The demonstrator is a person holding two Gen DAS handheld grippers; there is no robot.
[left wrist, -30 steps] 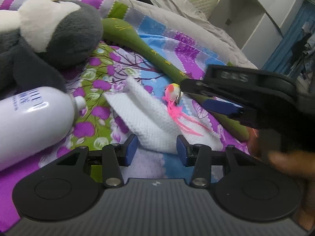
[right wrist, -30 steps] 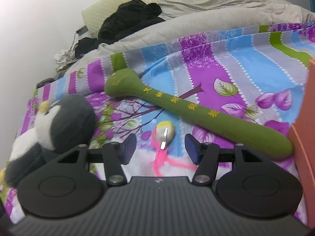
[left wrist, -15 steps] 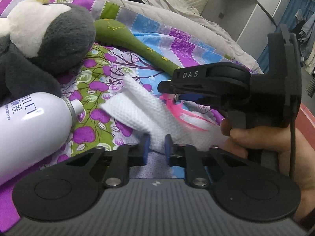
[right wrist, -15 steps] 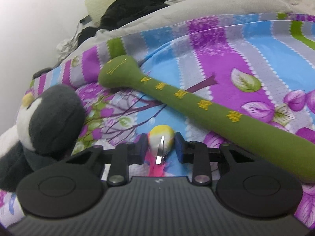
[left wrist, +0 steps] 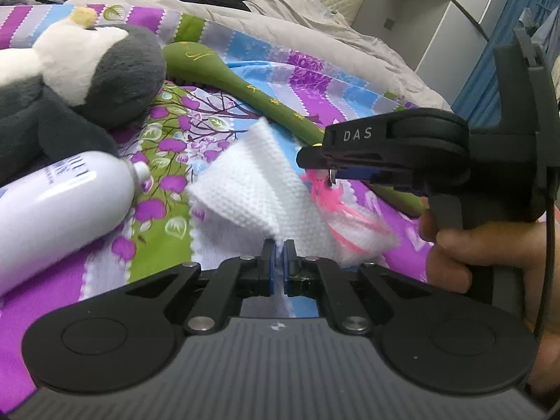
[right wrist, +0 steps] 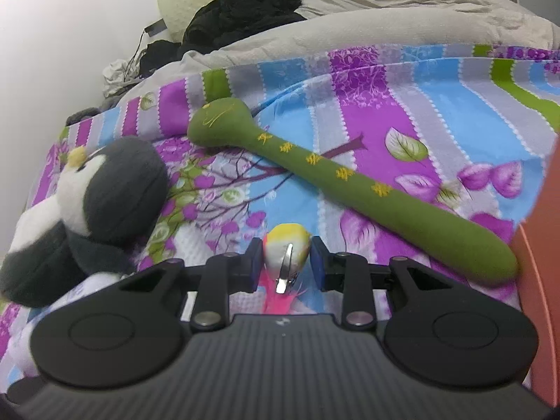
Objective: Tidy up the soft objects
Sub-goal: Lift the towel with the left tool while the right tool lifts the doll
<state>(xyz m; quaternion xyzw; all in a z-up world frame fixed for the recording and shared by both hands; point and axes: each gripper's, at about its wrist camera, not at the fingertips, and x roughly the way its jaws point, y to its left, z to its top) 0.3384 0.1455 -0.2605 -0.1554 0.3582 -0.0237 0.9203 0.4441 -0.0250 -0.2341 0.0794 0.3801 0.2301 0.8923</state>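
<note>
Pinching the near corner of the white cloth (left wrist: 259, 189) with my left gripper (left wrist: 279, 262); its blue pads (left wrist: 268, 266) are pressed together on the fabric, almost no gap. The cloth rises off the patterned bedsheet (left wrist: 315, 80) into a folded peak above the grip, and its far side spreads toward the right gripper.

My right gripper (right wrist: 286, 262) is clamped on the small feather toy (right wrist: 287, 250): a yellow-and-white ball body sits squarely between the two pads, both sides touching it. A metal clip runs down the front of the toy and pink feathers trail down behind the fingers. In the left wrist view the same gripper (left wrist: 315, 171) comes in from the right with a hand (left wrist: 465, 245) on its handle, pink feathers lying over the cloth.

Green plush stick (right wrist: 350, 189) lies diagonally on the sheet beyond the toy, round end toward the far left, apart from both grippers. Penguin plush (right wrist: 91, 210) on the left, on its side. White spray can (left wrist: 59, 210) lies just beside the penguin, nozzle pointing at the cloth. Grey duvet (right wrist: 385, 28) and dark clothes (right wrist: 238, 10) at the far end. Orange edge (right wrist: 546, 245) at the right; I can't tell what it is.
</note>
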